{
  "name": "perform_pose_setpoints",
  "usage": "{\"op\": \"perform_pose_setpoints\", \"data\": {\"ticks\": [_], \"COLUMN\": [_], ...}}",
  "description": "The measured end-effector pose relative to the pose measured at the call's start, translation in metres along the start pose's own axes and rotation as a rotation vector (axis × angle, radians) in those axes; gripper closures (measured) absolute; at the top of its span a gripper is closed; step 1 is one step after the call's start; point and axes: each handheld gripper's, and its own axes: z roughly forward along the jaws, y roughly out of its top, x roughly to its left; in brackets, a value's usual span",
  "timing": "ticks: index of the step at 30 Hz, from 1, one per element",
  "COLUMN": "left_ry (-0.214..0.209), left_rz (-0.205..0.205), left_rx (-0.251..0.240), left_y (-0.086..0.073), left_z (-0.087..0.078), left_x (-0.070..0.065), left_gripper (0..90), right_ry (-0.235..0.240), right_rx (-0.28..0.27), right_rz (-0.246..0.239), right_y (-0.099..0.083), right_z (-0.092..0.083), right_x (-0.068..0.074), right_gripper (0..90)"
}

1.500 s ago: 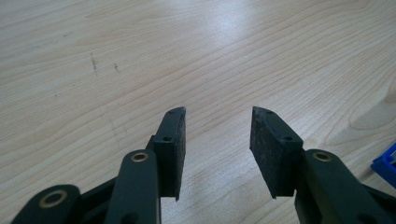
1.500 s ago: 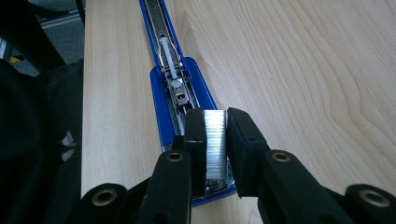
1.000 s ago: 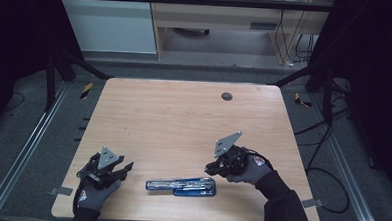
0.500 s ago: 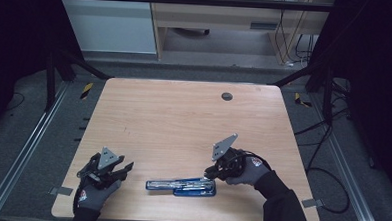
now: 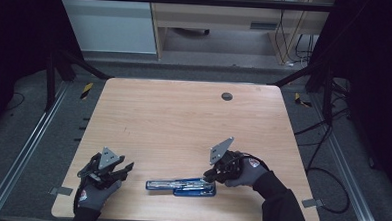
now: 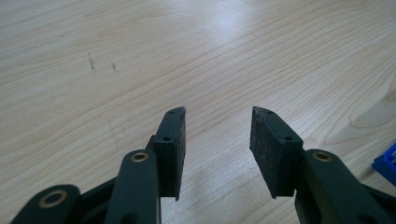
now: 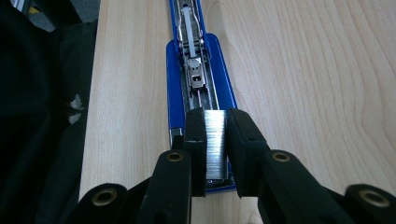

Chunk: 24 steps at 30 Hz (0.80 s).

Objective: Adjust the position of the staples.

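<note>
Blue stapler point(image 5: 180, 186) laid open flat near the table's point(image 5: 183, 120) front edge, metal channel exposed, silver staple strip point(image 7: 215, 140) pinched between the right gripper's point(image 7: 215, 154) pads above its rear end, left gripper point(image 6: 217, 149) held wide, empty, well apart.

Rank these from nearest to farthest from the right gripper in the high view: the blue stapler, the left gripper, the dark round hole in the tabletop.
1. Blue stapler: right at the right gripper, along the table's near edge.
2. Dark round hole: toward the far edge.
3. Left gripper: at the near left.
</note>
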Motion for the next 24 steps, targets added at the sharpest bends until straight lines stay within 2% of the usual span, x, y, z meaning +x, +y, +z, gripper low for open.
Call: {"op": "perform_pose_setpoints", "data": {"ticks": [11, 24], "left_ry": [0.000, 0.000], "left_rz": [0.003, 0.004], "left_rx": [0.006, 0.007], "left_y": [-0.0002, -0.0001], "left_z": [0.0012, 0.0011], "left_x": [-0.0008, -0.0009], "left_gripper": [56.1, 56.1], "right_ry": [0.017, 0.024], "right_rx": [-0.002, 0.017], "right_rz": [-0.033, -0.036], "right_y": [-0.0028, -0.0021], "right_z": [0.0026, 0.0073], "right_x": [-0.0021, -0.0017], "right_gripper": [78.8, 78.8]}}
